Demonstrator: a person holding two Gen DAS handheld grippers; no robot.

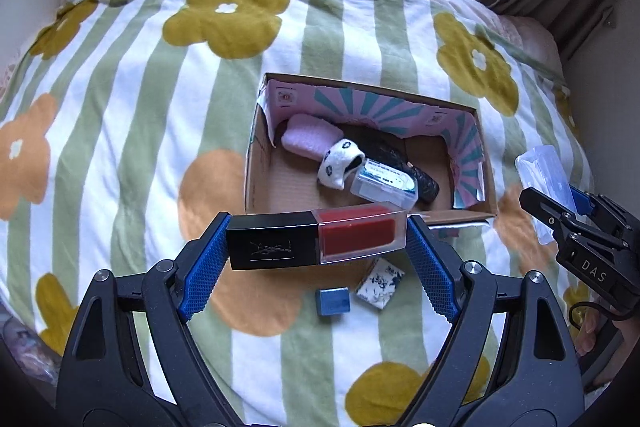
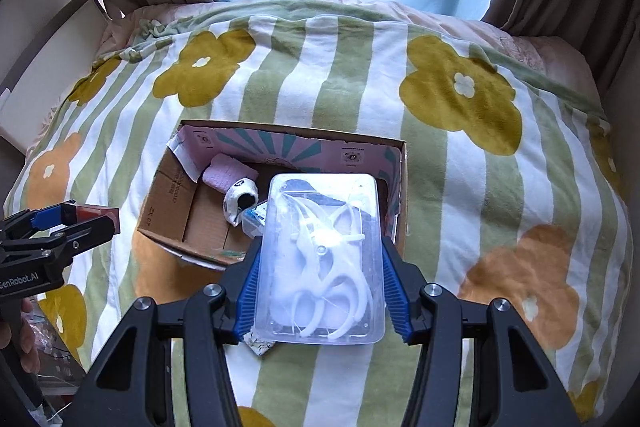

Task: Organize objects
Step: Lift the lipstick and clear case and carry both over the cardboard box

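Just ahead of left gripper (image 1: pixel 318 247): cardboard box (image 1: pixel 256 167) | clamped endwise on lipstick (image 1: pixel 316 241), long axis crosswise | right gripper (image 2: pixel 320 283) nearer, gripping clear case (image 2: pixel 320 259) over box's near-right corner.

Blanket (image 1: pixel 120 107) is showing green/white stripes with mustard and orange flowers (box (image 1: pixel 260 167) lining pink/teal sunburst), lipstick (image 1: pixel 316 241) black/red.

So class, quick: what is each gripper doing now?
Left gripper: closed on the lipstick.
Right gripper: closed on the clear plastic case.
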